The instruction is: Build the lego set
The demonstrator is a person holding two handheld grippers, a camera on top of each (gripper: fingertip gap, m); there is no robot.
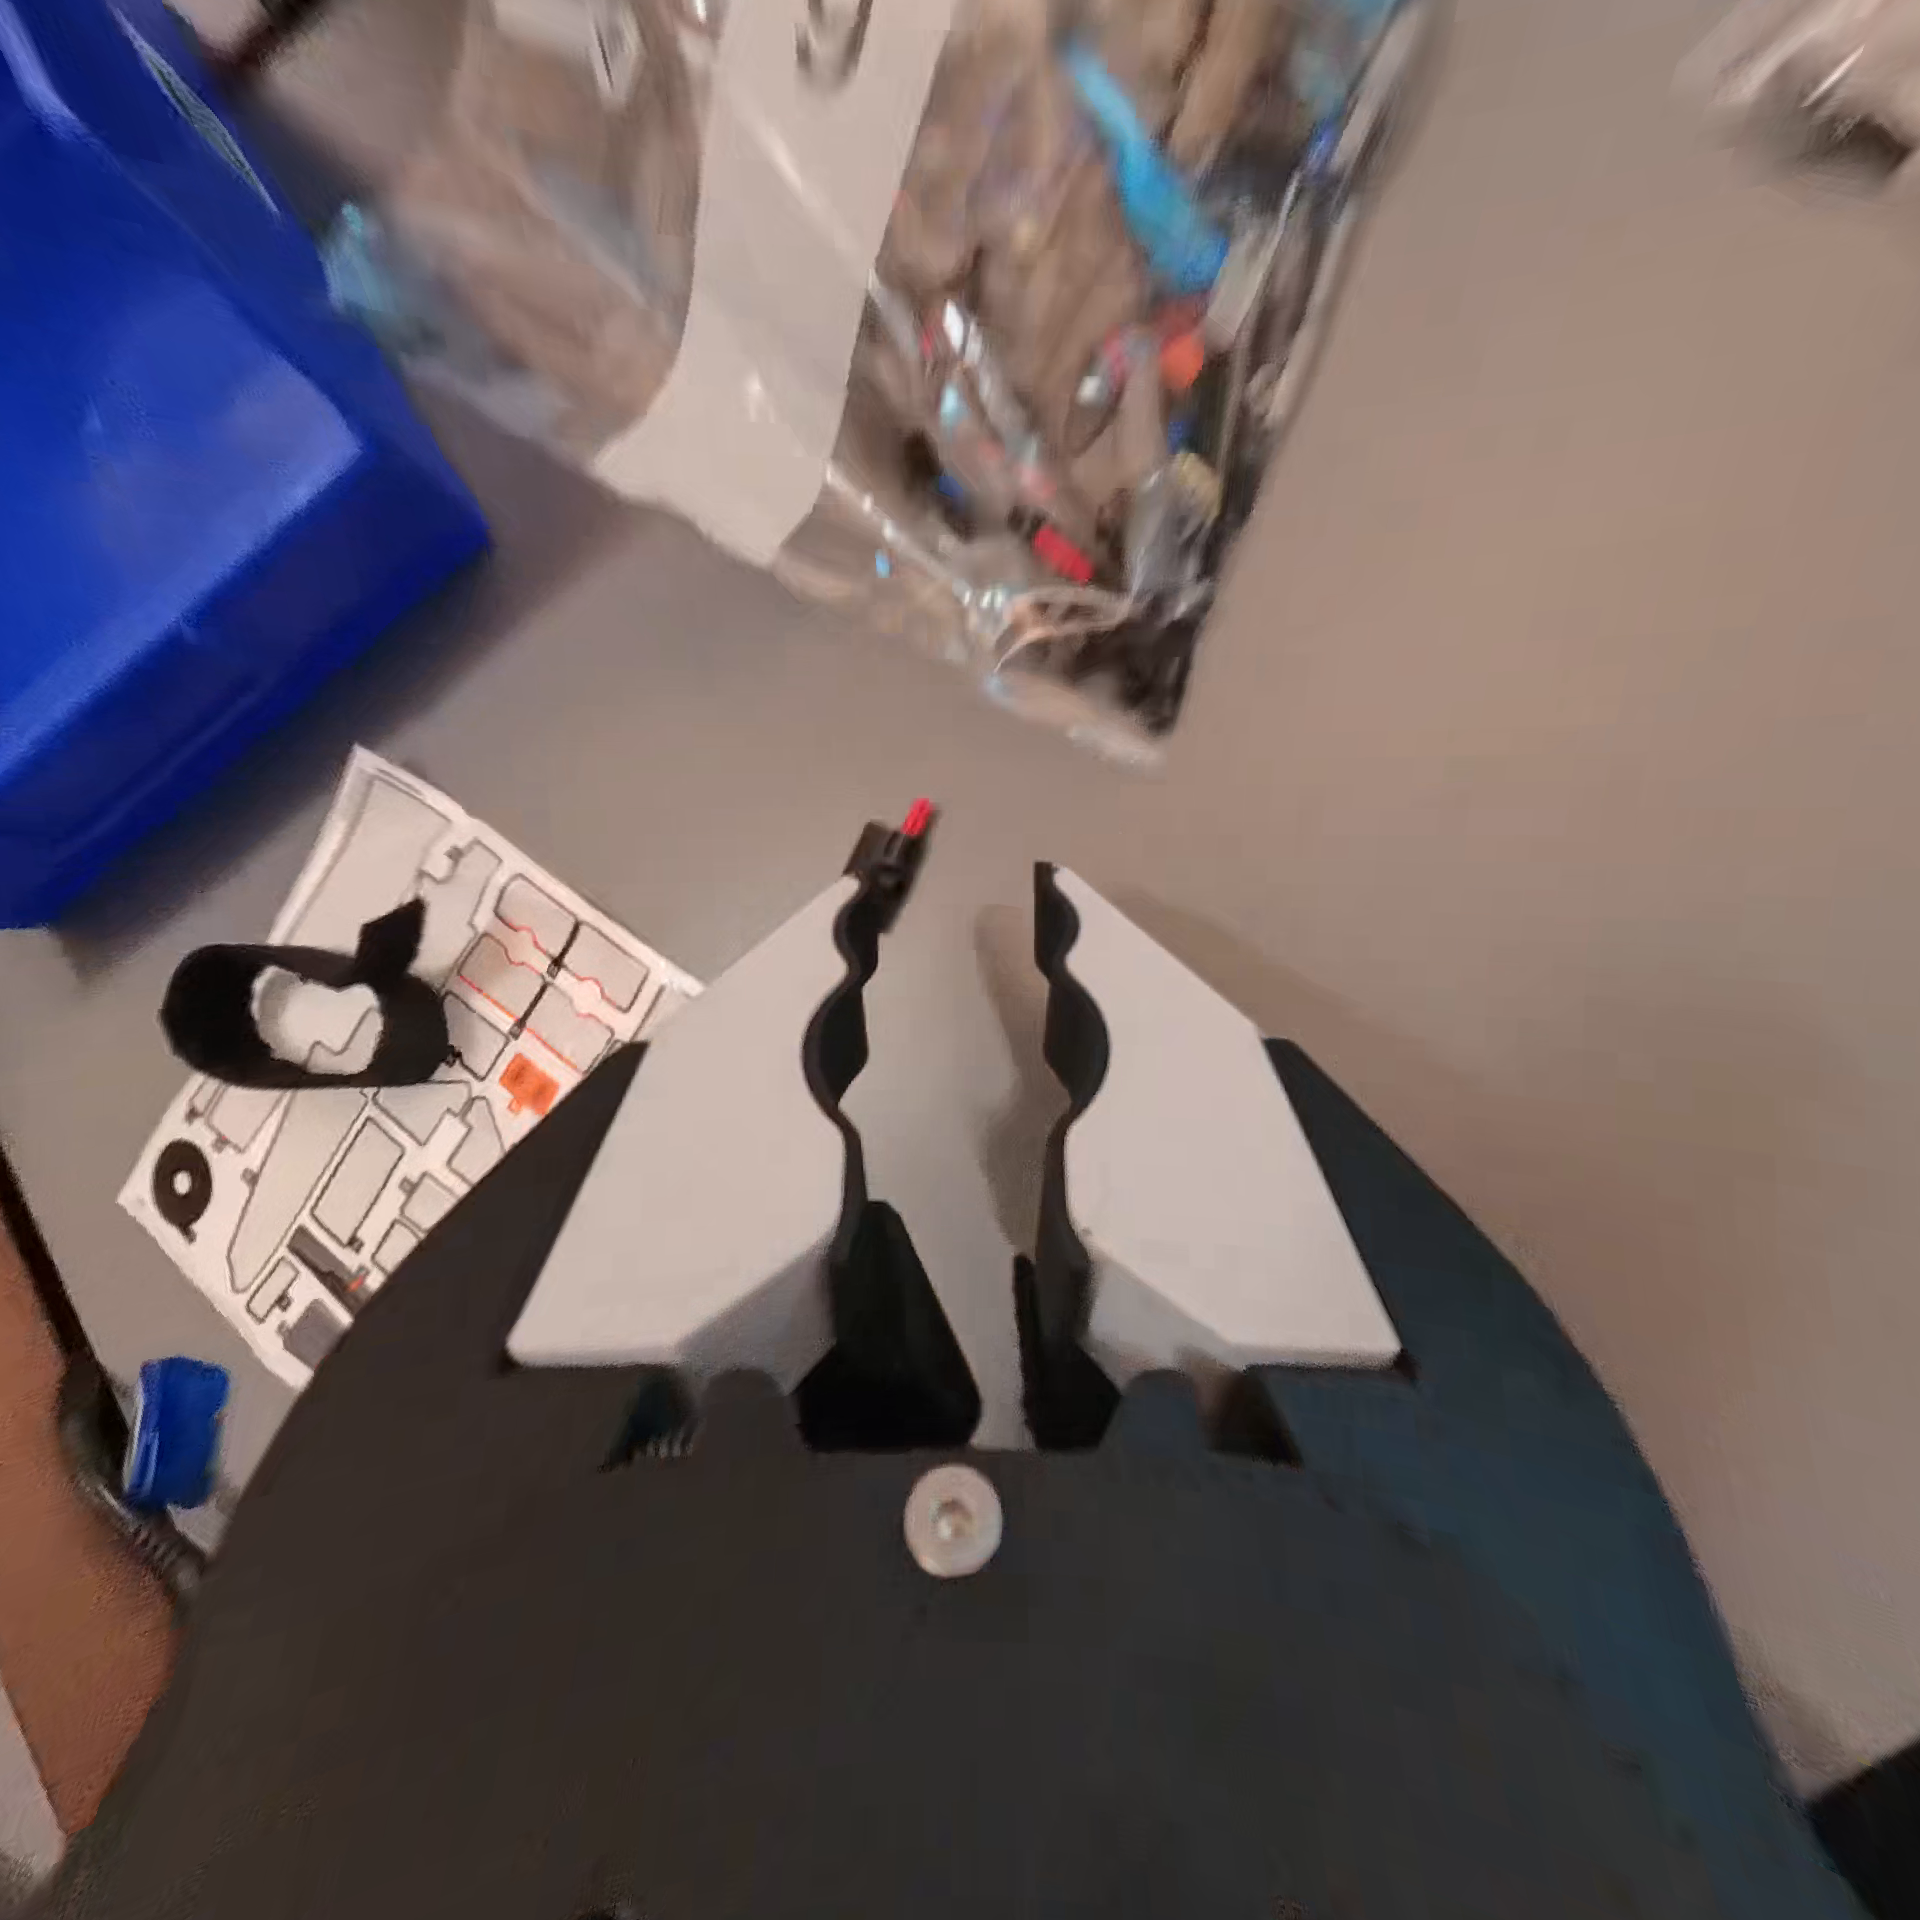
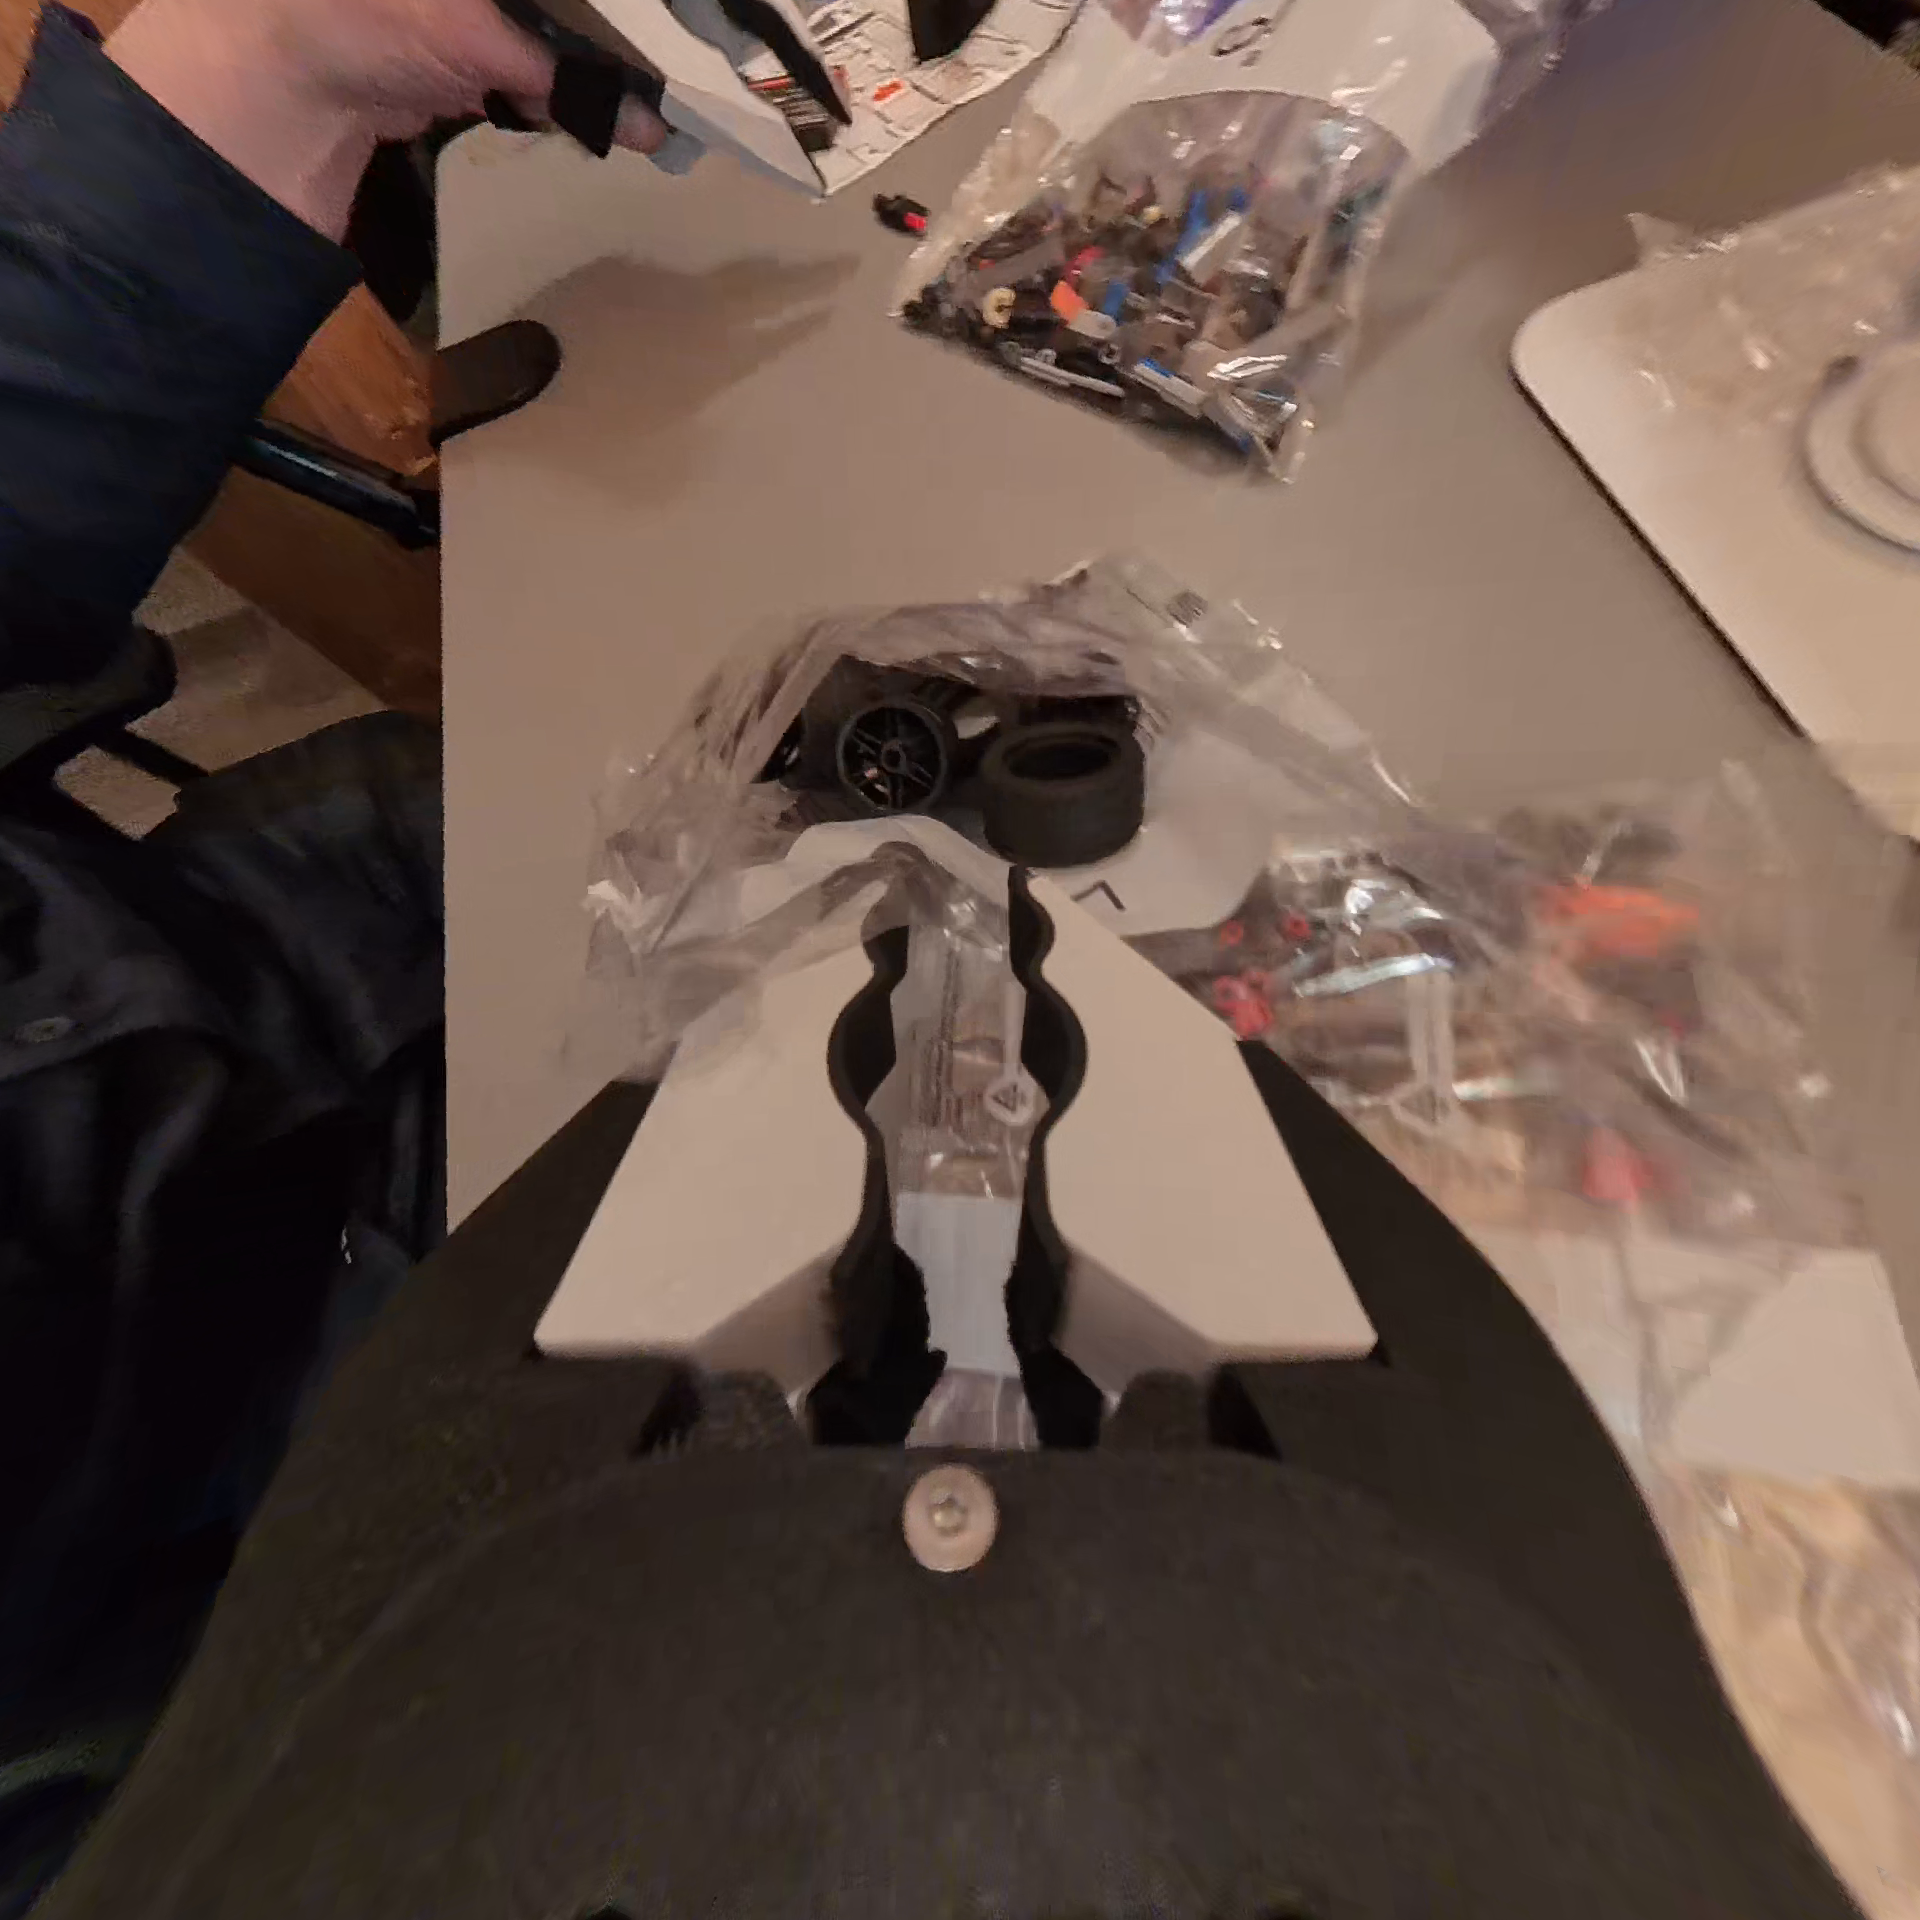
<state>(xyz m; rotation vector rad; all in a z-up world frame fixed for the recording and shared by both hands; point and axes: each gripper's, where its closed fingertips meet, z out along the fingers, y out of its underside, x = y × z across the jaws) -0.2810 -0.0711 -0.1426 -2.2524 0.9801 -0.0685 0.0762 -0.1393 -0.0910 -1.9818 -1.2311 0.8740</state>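
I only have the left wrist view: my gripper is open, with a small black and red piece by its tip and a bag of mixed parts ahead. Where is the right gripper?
Observer: The right gripper hangs over a crumpled clear bag. Its jaws are apart and plastic shows in the gap.
Operator: What's in that bag?
Observer: At least a black spoked wheel and a black tyre.
Operator: Any other bags on that side?
Observer: Yes, a third bag with red and orange pieces lies just right of the wheel bag.
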